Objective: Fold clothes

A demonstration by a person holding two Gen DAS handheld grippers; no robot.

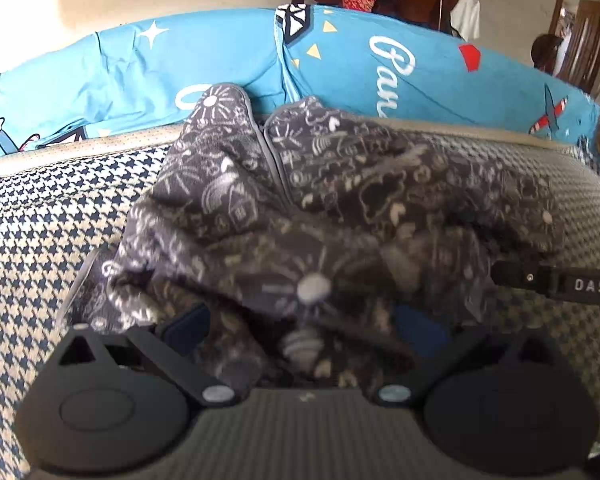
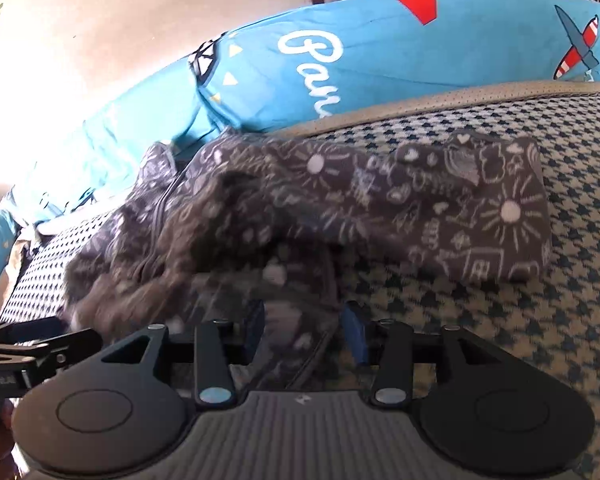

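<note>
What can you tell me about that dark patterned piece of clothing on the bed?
The dark grey garment looks like soft fleece, printed all over with pale doodles: suns, houses, hearts. A grey zipper runs down its front. It lies crumpled on the houndstooth cover, its far edge by the blue pillows; one sleeve stretches out flat. Fabric bunches between the fingers of both the left gripper and the right gripper.
</note>
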